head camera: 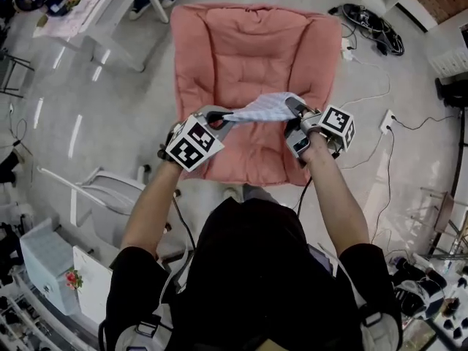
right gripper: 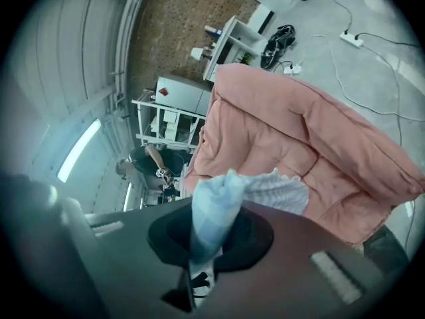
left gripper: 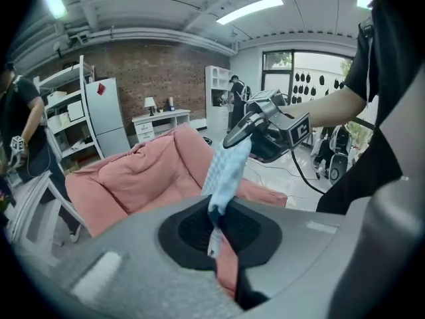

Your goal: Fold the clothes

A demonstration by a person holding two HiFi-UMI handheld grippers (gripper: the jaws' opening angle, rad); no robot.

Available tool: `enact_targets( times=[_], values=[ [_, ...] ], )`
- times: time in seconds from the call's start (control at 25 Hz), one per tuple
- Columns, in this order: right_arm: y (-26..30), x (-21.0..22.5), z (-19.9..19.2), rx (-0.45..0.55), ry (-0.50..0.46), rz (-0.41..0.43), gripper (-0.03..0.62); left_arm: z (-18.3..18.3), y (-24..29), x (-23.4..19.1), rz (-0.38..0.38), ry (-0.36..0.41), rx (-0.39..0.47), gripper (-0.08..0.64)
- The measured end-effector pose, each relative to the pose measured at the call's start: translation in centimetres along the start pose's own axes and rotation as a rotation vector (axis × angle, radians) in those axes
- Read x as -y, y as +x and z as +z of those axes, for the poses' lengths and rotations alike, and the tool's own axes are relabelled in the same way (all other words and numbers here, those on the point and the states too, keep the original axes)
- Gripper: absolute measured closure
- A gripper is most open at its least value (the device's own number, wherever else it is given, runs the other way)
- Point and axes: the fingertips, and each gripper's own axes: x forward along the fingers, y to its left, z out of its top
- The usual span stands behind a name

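A small light-blue checked cloth (head camera: 267, 108) hangs stretched between my two grippers, just above the front of a pink padded cushion (head camera: 248, 42). My left gripper (head camera: 225, 118) is shut on the cloth's left end. My right gripper (head camera: 292, 105) is shut on its right end. In the left gripper view the cloth (left gripper: 226, 171) rises out of my closed jaws (left gripper: 216, 221) toward the right gripper (left gripper: 265, 121), with the cushion (left gripper: 139, 171) behind. The right gripper view has a bunched fold of the cloth (right gripper: 212, 208) pinched in its jaws (right gripper: 199, 244), over the cushion (right gripper: 299, 138).
Cables (head camera: 373, 28) and a power strip (head camera: 386, 121) lie on the floor to the right. A white frame (head camera: 95, 196) stands at the left, a table (head camera: 95, 6) at the top left. A person (left gripper: 16, 131) stands by shelves near a fridge (left gripper: 106, 115).
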Motion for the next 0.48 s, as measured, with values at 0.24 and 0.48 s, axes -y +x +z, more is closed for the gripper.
enact_targets(
  times=[0.24, 0.48],
  values=[
    [0.5, 2.7, 2.1, 0.068, 0.03, -0.066, 0.571, -0.8, 3.5, -1.3, -0.054, 0.065, -0.102, 0.546],
    [1.0, 5.8, 3.7, 0.129, 0.1, -0.123, 0.571, -1.0, 7.1, -2.4, -0.099, 0.027, -0.171, 0.546]
  ],
)
